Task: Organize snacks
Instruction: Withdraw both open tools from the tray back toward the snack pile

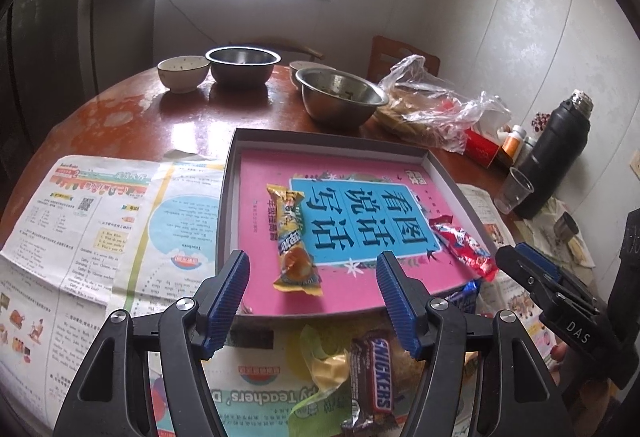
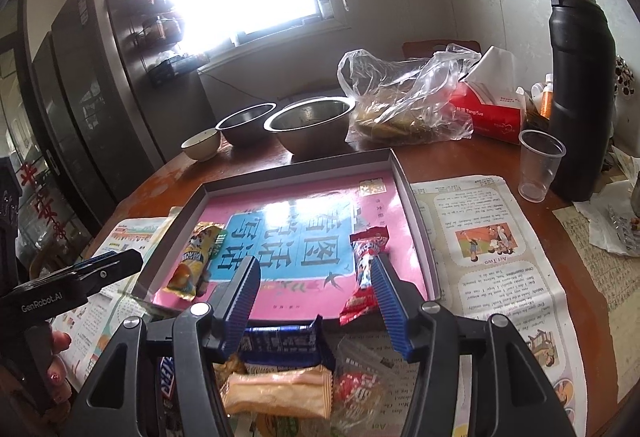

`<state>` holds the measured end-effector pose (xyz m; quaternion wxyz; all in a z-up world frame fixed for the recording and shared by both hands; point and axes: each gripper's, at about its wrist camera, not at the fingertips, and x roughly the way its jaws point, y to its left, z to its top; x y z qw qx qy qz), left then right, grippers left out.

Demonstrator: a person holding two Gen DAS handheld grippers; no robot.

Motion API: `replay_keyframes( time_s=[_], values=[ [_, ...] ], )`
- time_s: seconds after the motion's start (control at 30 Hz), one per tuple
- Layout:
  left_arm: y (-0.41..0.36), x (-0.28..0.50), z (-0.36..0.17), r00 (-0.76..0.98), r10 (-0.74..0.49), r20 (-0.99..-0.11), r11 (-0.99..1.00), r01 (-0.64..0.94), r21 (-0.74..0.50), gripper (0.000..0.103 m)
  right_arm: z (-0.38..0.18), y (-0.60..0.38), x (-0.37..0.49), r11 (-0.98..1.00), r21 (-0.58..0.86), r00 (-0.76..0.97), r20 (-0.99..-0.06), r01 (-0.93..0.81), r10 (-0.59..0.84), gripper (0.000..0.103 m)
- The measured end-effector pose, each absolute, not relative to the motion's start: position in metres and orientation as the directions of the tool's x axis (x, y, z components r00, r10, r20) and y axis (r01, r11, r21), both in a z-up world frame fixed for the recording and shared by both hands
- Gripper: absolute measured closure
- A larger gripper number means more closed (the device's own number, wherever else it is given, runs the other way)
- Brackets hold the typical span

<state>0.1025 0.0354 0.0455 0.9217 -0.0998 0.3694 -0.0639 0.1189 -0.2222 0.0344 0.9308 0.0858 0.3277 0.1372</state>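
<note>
1. The left gripper (image 1: pixel 314 299) has its jaws apart with nothing between them, hovering over the near edge of the shallow grey tray (image 1: pixel 230 173).
2. The right gripper (image 2: pixel 316 297) has its jaws opening and empty; its right finger sits just beside the red snack packet (image 2: pixel 366 269).
3. In the tray, on the pink book cover (image 1: pixel 344 289), lie two snacks: the yellow snack packet (image 1: pixel 294 241) to the left and the red one to the right (well apart).
4. Still outside the tray, on newspaper (image 1: pixel 100 221) near its front edge, lie a Snickers bar (image 1: pixel 374 373), a blue wrapper (image 2: pixel 280 341) and a peach-coloured biscuit pack (image 2: pixel 280 393).
5. At the far side of the worktop (image 1: pixel 160 121) stand metal bowls (image 1: pixel 340 97).
</note>
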Motion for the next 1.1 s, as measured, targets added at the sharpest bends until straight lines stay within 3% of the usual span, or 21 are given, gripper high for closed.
replay_keyframes(
  time_s=[1.1],
  values=[
    [0.053, 0.066, 0.038, 0.689, -0.15, -0.709, 0.981, 0.015, -0.193, 0.035, 0.032, -0.249, 0.076, 0.947, 0.267, 0.742, -0.594, -0.18, 0.309, 0.046]
  ],
)
